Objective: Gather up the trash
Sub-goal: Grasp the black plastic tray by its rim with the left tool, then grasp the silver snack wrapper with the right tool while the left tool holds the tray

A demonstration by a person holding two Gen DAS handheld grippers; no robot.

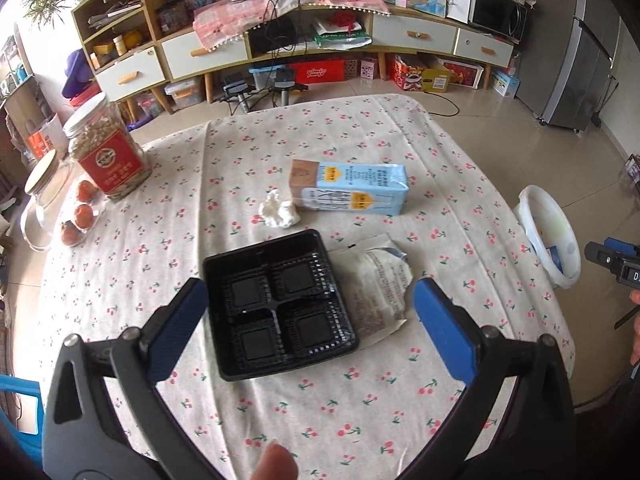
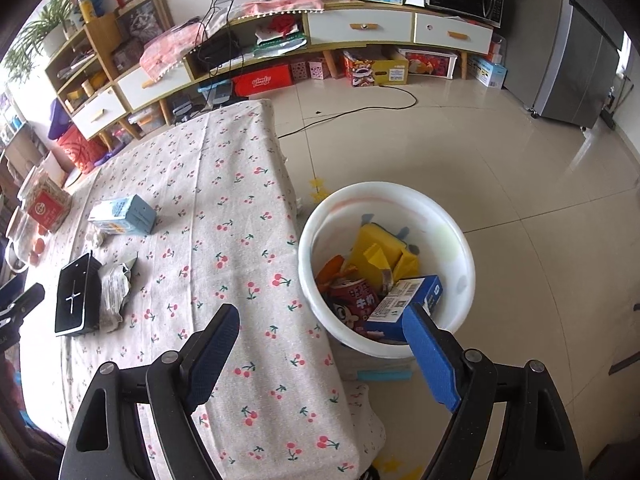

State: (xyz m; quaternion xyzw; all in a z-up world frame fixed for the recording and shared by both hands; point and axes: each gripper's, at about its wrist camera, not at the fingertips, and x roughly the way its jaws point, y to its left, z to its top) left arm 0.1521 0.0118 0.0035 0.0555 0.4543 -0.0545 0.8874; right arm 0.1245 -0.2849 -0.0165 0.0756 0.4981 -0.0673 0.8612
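Note:
On the cherry-print table (image 1: 320, 420) lie a black four-cell plastic tray (image 1: 280, 308), a torn white wrapper (image 1: 380, 292) against its right side, a crumpled tissue (image 1: 278, 210) and a blue carton (image 1: 352, 188) on its side. My left gripper (image 1: 312, 296) hangs open above the tray, one finger on each side of it, not touching. My right gripper (image 2: 320, 316) is open and empty over the table's right edge. Beside it on the floor stands the white bin (image 2: 384, 200), holding a yellow packet (image 2: 376, 256), a red can (image 2: 354, 300) and a blue box (image 2: 404, 300).
A red-labelled jar (image 1: 106, 152), a glass jar (image 1: 44, 196) and small orange fruits (image 1: 84, 216) sit at the table's far left. Beyond the table are a low cabinet (image 1: 412, 36) and a grey fridge (image 1: 576, 52). A black cable (image 2: 360, 110) crosses the tiled floor.

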